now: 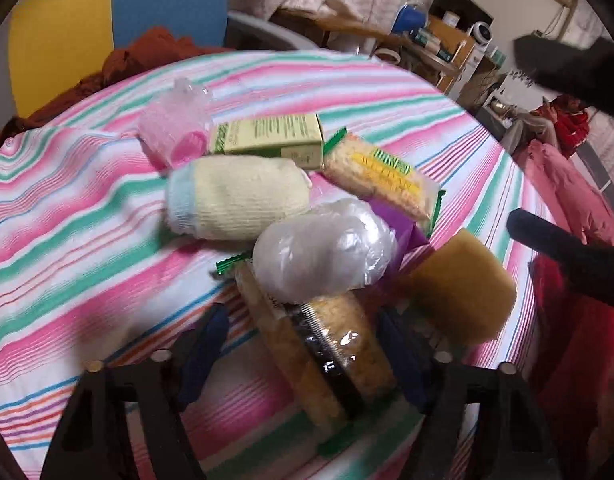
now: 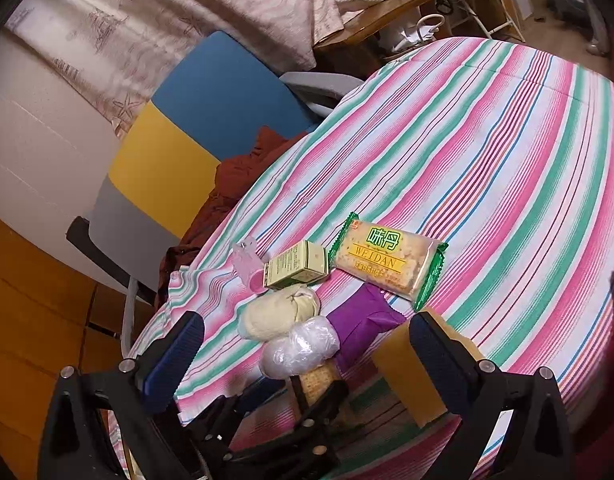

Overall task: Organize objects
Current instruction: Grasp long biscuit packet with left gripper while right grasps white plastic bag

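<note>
On the striped tablecloth (image 1: pixel 87 208) lies a cluster: a pink clear bottle (image 1: pixel 175 128), a green box (image 1: pixel 267 136), a Weidan cracker packet (image 1: pixel 383 176), a cream rolled cloth (image 1: pixel 235 204), a white plastic-wrapped bundle (image 1: pixel 323 248), a purple packet (image 1: pixel 403 232) and a yellow sponge (image 1: pixel 459 284). My left gripper (image 1: pixel 303 320) is open around a second cracker packet (image 1: pixel 319 352); its right finger touches the wrapper and a gap shows on the left. My right gripper (image 2: pixel 307 356) is open wide above the cluster, holding nothing, its right finger in front of the sponge (image 2: pixel 399 384).
A chair (image 2: pixel 195 120) with a blue, yellow and grey back stands at the table's far edge, with a rust-coloured cloth (image 2: pixel 243 176) draped on it. Red clothing (image 1: pixel 567 320) hangs at the right. Cluttered shelves (image 1: pixel 439 40) and a curtain (image 2: pixel 147 20) lie beyond.
</note>
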`<state>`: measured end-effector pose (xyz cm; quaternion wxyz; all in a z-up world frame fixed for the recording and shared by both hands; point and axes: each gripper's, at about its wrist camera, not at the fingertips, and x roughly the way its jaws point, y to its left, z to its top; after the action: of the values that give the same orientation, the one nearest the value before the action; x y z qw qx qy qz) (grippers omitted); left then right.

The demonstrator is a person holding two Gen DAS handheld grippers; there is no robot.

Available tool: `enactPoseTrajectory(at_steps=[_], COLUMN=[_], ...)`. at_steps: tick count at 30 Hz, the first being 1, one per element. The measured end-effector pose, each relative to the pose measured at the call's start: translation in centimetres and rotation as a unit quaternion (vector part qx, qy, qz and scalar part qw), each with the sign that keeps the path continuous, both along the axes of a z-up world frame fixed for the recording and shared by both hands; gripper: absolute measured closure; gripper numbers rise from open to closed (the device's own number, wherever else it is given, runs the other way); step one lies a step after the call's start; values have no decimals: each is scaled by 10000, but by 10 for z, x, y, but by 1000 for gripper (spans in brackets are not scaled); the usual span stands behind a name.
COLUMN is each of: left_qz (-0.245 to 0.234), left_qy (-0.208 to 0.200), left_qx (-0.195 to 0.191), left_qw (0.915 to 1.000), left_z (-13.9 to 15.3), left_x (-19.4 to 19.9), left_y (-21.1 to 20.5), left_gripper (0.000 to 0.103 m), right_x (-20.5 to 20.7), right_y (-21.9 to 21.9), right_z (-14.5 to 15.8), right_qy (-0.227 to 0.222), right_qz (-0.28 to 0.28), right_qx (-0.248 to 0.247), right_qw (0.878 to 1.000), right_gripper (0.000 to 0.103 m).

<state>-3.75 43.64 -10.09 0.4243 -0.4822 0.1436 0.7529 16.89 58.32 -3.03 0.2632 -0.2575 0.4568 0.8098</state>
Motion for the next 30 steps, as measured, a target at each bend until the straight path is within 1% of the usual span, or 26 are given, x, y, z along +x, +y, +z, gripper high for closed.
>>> enactPoseTrajectory(at_steps=[2, 5, 9, 12, 17, 21, 24, 26, 28, 30], left_qz=[-89, -130, -131, -54, 141, 234, 259, 263, 272, 282], left_qy=[100, 5, 125, 125, 104, 126, 114, 133, 170, 186], left_qx=[-29, 9, 50, 77, 178, 267, 333, 344, 353, 367], left_qw=[9999, 9999, 9998, 9999, 9997, 9993, 9990, 9990, 9989, 9988], left_z=[0, 2, 2, 4, 3, 2, 2, 0, -2, -3], left_x=[1, 0, 3, 10, 13, 15, 14, 14, 13, 14], left_y=[-9, -29, -62, -88, -129, -138, -141, -141, -141, -140], left_gripper=[54, 57, 58, 58, 58, 58, 58, 57, 57, 56], right_x=[-2, -8, -18, -31, -51, -64, -69, -71, -73, -76], right_y=[-1, -3, -9, -16, -25, -34, -38, -39, -38, -38], right_z=[0, -1, -2, -5, -17, -32, -38, -42, -46, -51], right_qy=[-64, -231, -469, -767, -1208, -1613, -1779, -1893, -2007, -2132], right_qz=[60, 168, 399, 697, 1155, 1472, 1592, 1605, 1616, 1634], right_qx=[35, 99, 236, 327, 228, 97, 55, 26, -29, -80], right_qw=[10000, 9995, 9978, 9941, 9857, 9758, 9711, 9687, 9662, 9632], right_gripper=[0, 0, 0, 0, 0, 0, 0, 3, 14, 21])
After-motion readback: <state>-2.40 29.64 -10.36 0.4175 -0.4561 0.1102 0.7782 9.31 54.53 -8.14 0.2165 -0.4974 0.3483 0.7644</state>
